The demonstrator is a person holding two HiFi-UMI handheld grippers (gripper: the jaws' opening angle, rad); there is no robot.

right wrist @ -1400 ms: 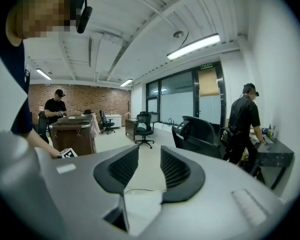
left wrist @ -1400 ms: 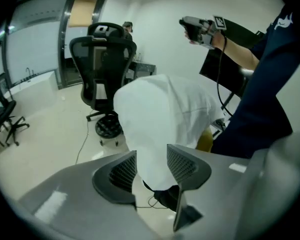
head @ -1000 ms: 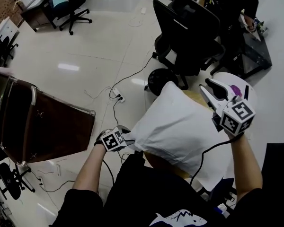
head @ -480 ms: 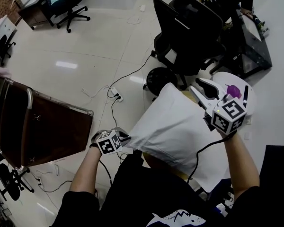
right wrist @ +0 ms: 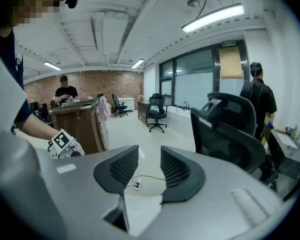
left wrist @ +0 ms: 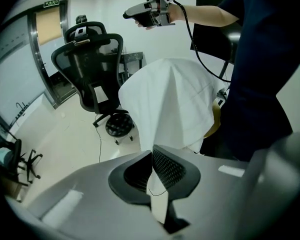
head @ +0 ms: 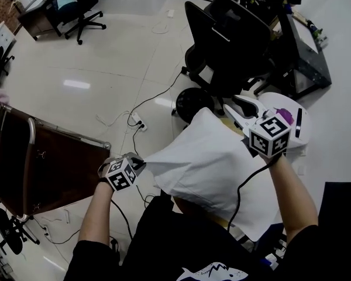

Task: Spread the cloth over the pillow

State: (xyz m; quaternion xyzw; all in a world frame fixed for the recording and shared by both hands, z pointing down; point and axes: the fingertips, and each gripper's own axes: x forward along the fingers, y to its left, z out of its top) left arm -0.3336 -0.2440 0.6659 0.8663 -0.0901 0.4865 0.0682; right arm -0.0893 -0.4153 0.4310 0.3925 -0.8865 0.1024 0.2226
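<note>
A white cloth (head: 205, 163) lies draped over the pillow, which is hidden beneath it. My left gripper (head: 139, 164) is at the cloth's left corner. Its jaws have just been closing and now stand shut on that corner, which is pulled out to a point. In the left gripper view a strip of the cloth (left wrist: 172, 99) runs down between the pads of the left gripper (left wrist: 152, 151). My right gripper (head: 234, 105) hovers over the cloth's far right corner, open and empty. In the right gripper view nothing sits between the jaws of the right gripper (right wrist: 150, 156).
A black office chair (head: 228, 45) stands just beyond the pillow. A brown cabinet (head: 41, 163) is at the left. A round white table (head: 301, 133) with a purple item sits at the right. Cables and a power strip (head: 137, 122) lie on the floor.
The left gripper shut on the cloth's corner and drew it out to the left, stretching the cloth. The right gripper moved left and lower, toward the far corner.
</note>
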